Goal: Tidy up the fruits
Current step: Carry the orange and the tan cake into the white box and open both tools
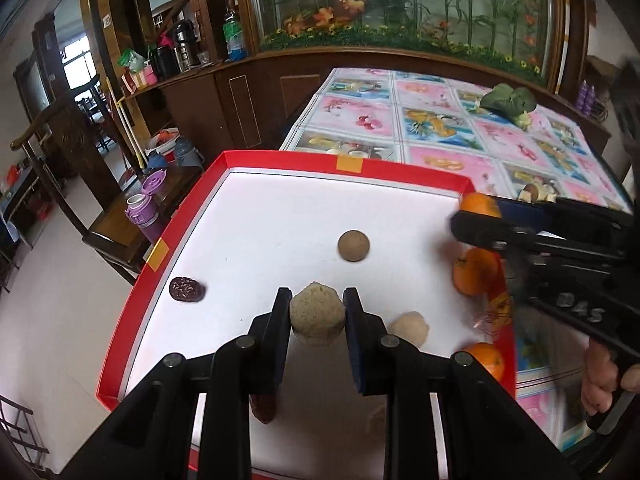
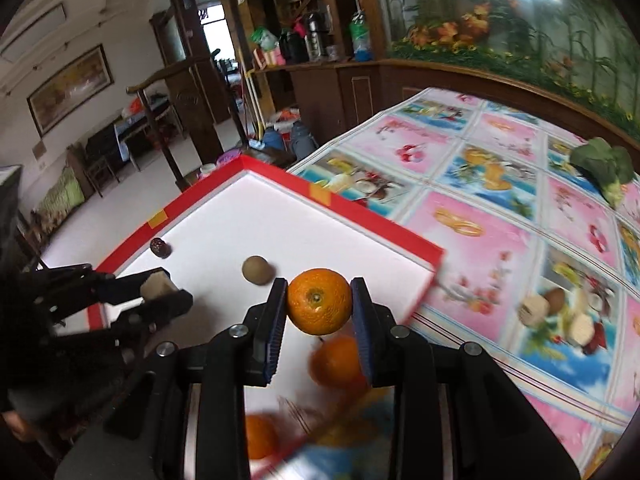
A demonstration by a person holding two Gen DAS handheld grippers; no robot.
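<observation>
Black fingers of the left gripper (image 1: 318, 312) are clenched on a rough beige lump (image 1: 317, 314), held above the white floor of the red-rimmed tray (image 1: 400, 170) near its near edge. Just right of it a paler lump (image 1: 410, 328) lies on the tray floor, and a dark red date (image 1: 263, 410) shows beneath the left finger. Along the tray's right edge sit two oranges (image 1: 474, 270), one nearer (image 1: 486, 360), both blurred in the right wrist view. The right gripper (image 2: 319, 307) grips a third orange (image 2: 319, 306) above the tray's right side, near the far right corner. A wrinkled date (image 1: 186, 289) lies by the left edge. Farther in, a round brown fruit (image 1: 353, 245) rests mid-tray. Beyond the tray, on the flowered tablecloth (image 1: 440, 120), a leafy green vegetable (image 1: 510, 102) lies near the far right corner.
</observation>
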